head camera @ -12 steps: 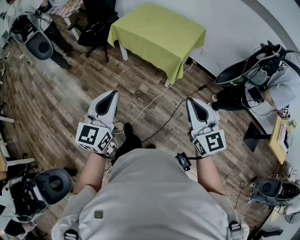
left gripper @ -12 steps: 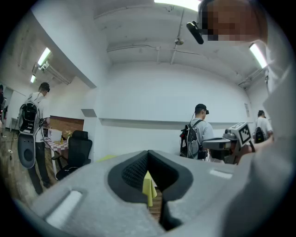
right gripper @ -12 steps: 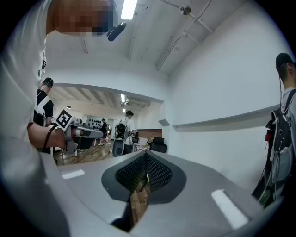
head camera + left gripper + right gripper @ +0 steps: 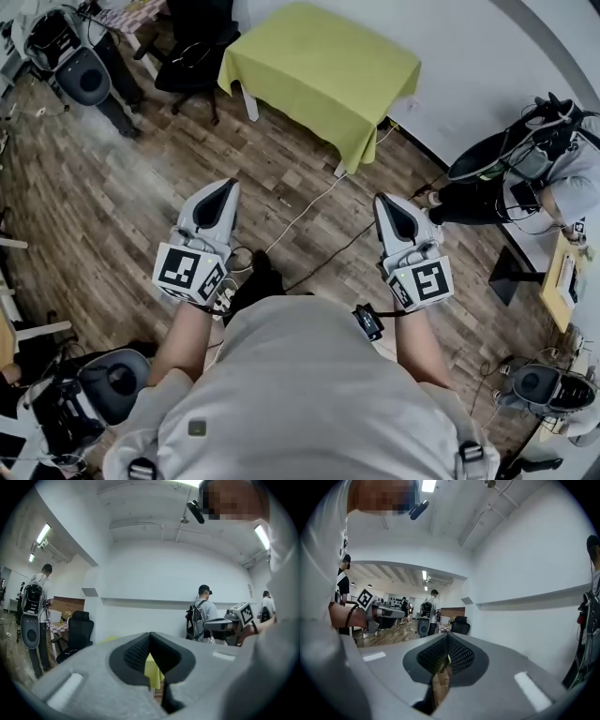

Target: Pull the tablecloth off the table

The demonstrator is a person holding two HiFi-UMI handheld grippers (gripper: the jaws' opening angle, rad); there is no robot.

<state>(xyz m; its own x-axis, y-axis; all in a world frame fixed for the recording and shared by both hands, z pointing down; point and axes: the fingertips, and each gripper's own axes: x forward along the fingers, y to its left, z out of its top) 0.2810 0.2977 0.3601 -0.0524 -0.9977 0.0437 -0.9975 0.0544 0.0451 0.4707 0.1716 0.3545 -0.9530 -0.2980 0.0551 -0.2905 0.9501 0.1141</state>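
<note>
A yellow-green tablecloth (image 4: 323, 70) covers a small table against the white wall at the top middle of the head view; it hangs down over the table's sides. Both grippers are held level in front of the person, well short of the table. The left gripper (image 4: 228, 185) is shut with nothing in it, and a sliver of the tablecloth (image 4: 153, 672) shows through the notch behind its tips. The right gripper (image 4: 382, 199) is also shut and empty. Each gripper's marker cube sits near the hand.
A black office chair (image 4: 192, 56) stands left of the table. Cables (image 4: 309, 206) run across the wood floor between me and the table. A person with a backpack (image 4: 525, 159) stands at the right; other gear lies at the left and lower corners.
The view has shifted slightly; the table sits a little further right in the frame. Both grippers hold nearly the same place and stay shut.
</note>
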